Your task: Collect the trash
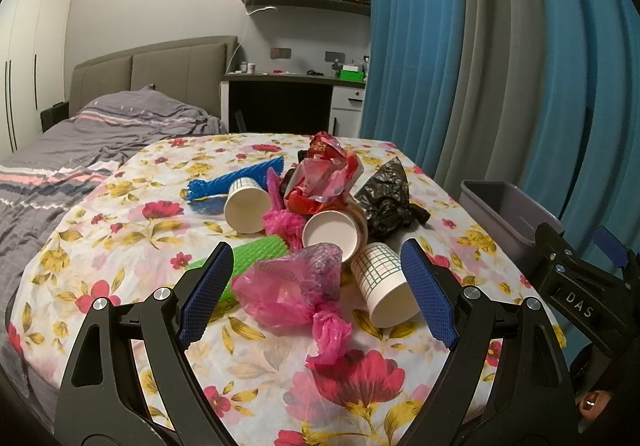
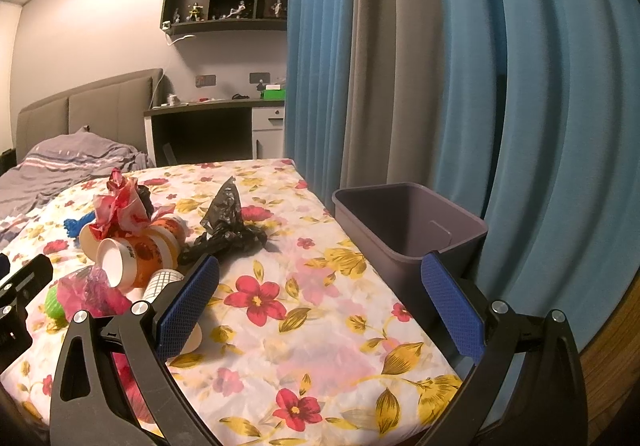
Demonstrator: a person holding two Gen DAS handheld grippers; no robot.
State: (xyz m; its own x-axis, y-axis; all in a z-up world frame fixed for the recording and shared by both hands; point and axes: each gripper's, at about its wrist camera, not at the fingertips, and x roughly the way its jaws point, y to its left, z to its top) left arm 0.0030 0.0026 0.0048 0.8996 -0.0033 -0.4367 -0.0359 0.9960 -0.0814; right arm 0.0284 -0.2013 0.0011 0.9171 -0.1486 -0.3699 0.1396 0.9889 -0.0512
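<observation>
A heap of trash lies on the floral-cloth table (image 1: 280, 366). My left gripper (image 1: 316, 286) is open, its jaws standing either side of a crumpled pink plastic bag (image 1: 288, 290) and a checked paper cup (image 1: 384, 286), holding nothing. Behind them lie a white paper cup (image 1: 246, 206), an orange-sided cup (image 1: 332, 236), a red wrapper (image 1: 324, 178), a black plastic bag (image 1: 386, 202), blue netting (image 1: 236, 182) and green netting (image 1: 256, 258). My right gripper (image 2: 320, 302) is open and empty over bare cloth, beside the grey bin (image 2: 404, 226). The black bag (image 2: 228, 222) shows there too.
The grey bin (image 1: 508, 214) stands at the table's right edge against blue and grey curtains (image 1: 500, 58). A bed (image 1: 80, 142) lies to the left. A desk (image 1: 292, 94) and wall shelves stand behind the table.
</observation>
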